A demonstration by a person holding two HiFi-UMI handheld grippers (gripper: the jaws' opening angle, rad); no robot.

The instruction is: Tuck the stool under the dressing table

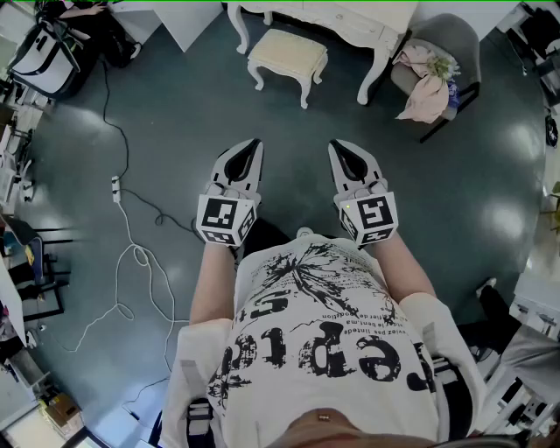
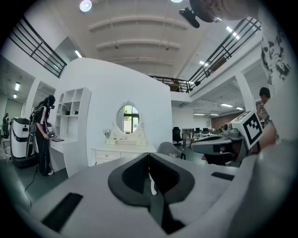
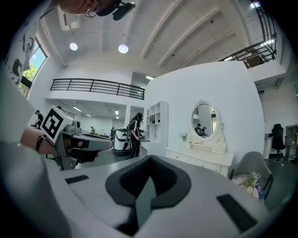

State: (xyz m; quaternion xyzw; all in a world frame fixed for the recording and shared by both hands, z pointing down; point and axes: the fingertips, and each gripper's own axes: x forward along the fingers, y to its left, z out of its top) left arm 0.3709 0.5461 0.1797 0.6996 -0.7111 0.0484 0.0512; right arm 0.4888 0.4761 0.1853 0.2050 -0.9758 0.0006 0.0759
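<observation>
A cream cushioned stool point(image 1: 287, 52) with white curved legs stands on the dark floor just in front of the white dressing table point(image 1: 341, 17), outside its leg space. The table with its oval mirror also shows in the left gripper view point(image 2: 122, 149) and in the right gripper view point(image 3: 205, 158). My left gripper point(image 1: 255, 144) and right gripper point(image 1: 335, 145) are held side by side at chest height, well short of the stool. Both are shut with nothing between the jaws, their tips meeting in each gripper view point(image 2: 149, 156) point(image 3: 150, 159).
A grey chair point(image 1: 442, 52) with pink cloth and flowers stands right of the table. A white cable point(image 1: 131, 254) and power strip point(image 1: 115, 186) lie on the floor at left. Bags point(image 1: 52, 44) sit at the back left. A person point(image 2: 43, 135) stands at a side desk.
</observation>
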